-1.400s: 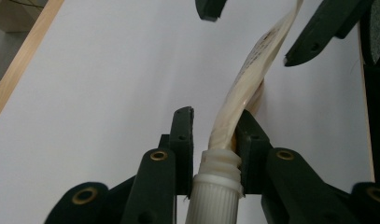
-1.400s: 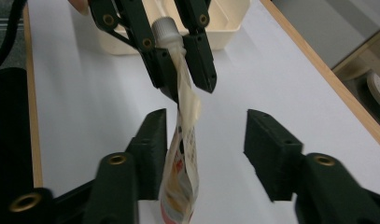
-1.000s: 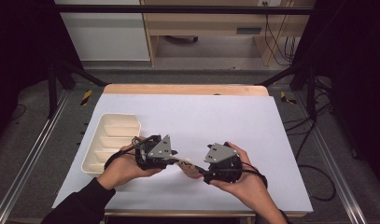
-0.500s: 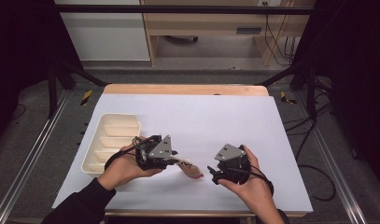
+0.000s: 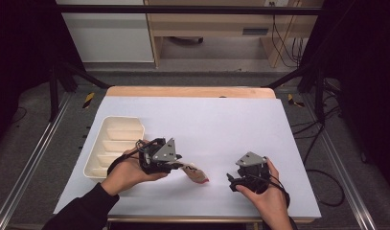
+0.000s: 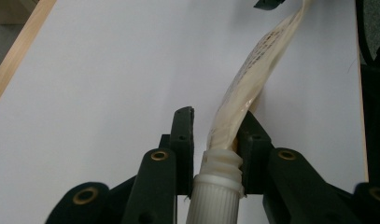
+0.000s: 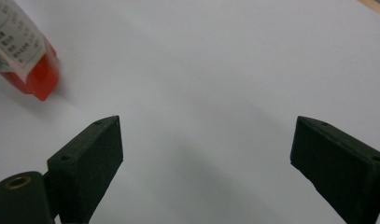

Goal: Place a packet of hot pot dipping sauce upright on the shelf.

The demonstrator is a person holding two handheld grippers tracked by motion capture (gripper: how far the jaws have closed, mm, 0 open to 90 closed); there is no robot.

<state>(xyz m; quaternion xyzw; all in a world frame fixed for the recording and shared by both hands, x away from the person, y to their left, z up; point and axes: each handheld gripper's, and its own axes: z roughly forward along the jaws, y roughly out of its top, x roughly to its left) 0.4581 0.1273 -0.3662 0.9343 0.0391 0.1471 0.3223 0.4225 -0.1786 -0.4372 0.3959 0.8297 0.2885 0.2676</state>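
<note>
Gripping a soft, squeezed-flat tube (image 6: pixel 246 88) at its threaded neck, the left gripper (image 5: pixel 176 162) holds it pinched between its black jaws, the ribbed white cap (image 6: pixel 215 200) sitting just behind the pads. The tube's cream body bends away from the jaws and droops toward the white table (image 5: pixel 221 120), its red crimped end (image 5: pixel 201 179) low over or resting on the sheet near the front edge; which of the two cannot be told. To the person's right, the right gripper (image 5: pixel 233 179) stands apart from the tube with its jaws spread wide and nothing between them; they have just been opening, and the red end (image 7: pixel 36 79) lies off to one side of them, out of contact. A cream compartment tray (image 5: pixel 99 160) sits just beside the left hand (image 5: pixel 128 170), at the table's left side.

The grip is the weak point: the neck is narrow and the body limp, so a quick swing toward the tray could let the tube twist or slide out of the jaws. Pressing harder risks forcing paste toward the cap. The trailing red end could also drag on the sheet or catch the tray's rim.
</note>
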